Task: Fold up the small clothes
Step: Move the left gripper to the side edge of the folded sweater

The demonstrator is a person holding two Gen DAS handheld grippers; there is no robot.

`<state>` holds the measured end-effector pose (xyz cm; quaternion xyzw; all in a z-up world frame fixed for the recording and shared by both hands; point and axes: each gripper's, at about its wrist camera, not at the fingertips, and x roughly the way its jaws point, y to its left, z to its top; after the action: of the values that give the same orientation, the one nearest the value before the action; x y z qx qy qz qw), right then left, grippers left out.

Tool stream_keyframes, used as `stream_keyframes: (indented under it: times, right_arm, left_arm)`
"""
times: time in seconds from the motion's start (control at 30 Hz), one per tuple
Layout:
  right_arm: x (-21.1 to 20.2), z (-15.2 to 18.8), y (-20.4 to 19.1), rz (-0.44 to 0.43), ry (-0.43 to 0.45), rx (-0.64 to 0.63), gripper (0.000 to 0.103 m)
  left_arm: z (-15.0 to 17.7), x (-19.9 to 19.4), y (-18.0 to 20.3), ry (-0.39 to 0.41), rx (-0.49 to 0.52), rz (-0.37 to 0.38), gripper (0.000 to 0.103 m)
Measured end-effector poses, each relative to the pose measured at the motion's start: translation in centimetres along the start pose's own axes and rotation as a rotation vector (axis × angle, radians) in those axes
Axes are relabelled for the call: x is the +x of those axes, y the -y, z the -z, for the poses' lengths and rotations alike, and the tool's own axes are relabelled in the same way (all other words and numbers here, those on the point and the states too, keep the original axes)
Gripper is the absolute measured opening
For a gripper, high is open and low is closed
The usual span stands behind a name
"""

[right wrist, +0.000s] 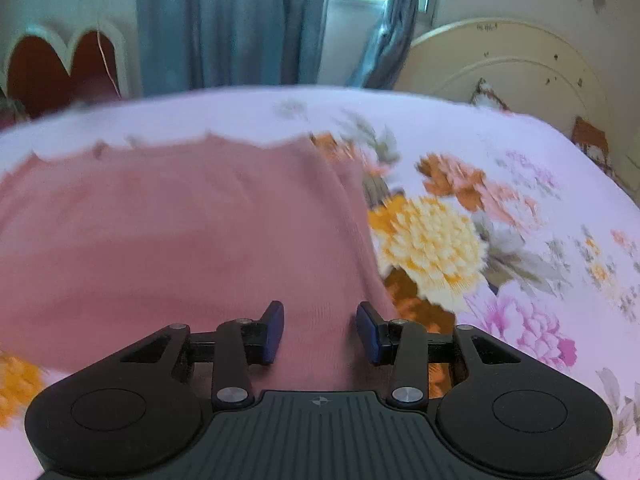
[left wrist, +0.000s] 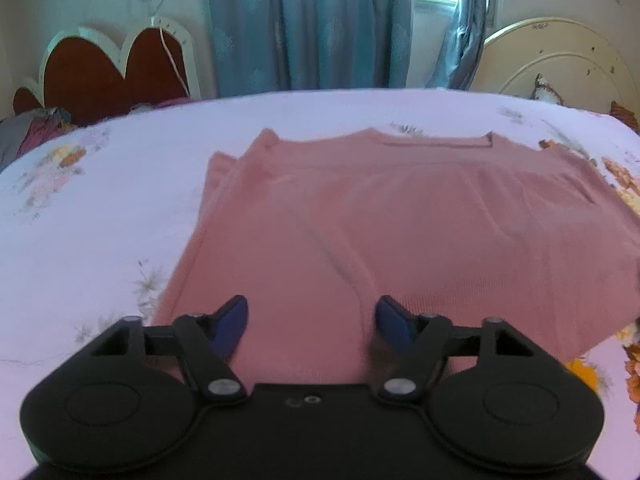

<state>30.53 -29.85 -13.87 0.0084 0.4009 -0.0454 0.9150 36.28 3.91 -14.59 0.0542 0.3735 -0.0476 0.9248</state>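
Note:
A pink knit top lies spread flat on the bed, neckline toward the far side, its left side folded in. In the left wrist view, my left gripper is open over the top's near hem, left of middle, with nothing between its blue pads. In the right wrist view, the same pink top fills the left half. My right gripper is open over the top's near right edge, holding nothing. The view is motion-blurred.
The bed has a pale lilac floral sheet, also in the right wrist view. A cream headboard stands at the right. A red and white heart-shaped board and blue curtains stand behind the bed.

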Motion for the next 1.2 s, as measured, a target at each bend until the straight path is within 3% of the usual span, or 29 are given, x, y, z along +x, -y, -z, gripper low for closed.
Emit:
stream_keyframes:
  times: [0.13, 0.33, 0.43, 0.5, 0.83, 1.0, 1.2]
  right_arm:
    - [-1.0, -0.6, -3.3, -0.084, 0.028, 0.0, 0.041]
    - [-0.3, -0.5, -9.0, -0.161, 0.03, -0.043, 0.041]
    - [0.9, 0.1, -10.6, -0.144, 0.0, -0.068, 0.041]
    - [2.2, 1.0, -10.4, -0.098, -0.045, -0.092, 0.041]
    - [1.7, 2.1, -9.2, -0.086, -0.049, -0.086, 0.041]
    - [0.5, 1.6, -9.3, -0.118, -0.048, -0.056, 0.041]
    - [-1.0, 0.4, -10.1, -0.167, -0.004, -0.029, 0.041]
  left_arm:
    - [-0.3, -1.6, 0.3, 0.059, 0.015, 0.02, 0.066]
    - [0.5, -0.1, 0.7, 0.021, 0.037, 0.016, 0.066]
    - [1.7, 0.5, 0.4, -0.001, 0.069, 0.003, 0.07]
    - [2.1, 0.3, 0.1, 0.007, 0.072, 0.004, 0.07]
    - [1.3, -0.7, -0.6, -0.071, -0.021, 0.015, 0.068]
    - [1.1, -1.8, -1.0, -0.111, -0.059, 0.024, 0.072]
    - [1.4, -2.9, -2.2, -0.175, -0.171, 0.088, 0.075]
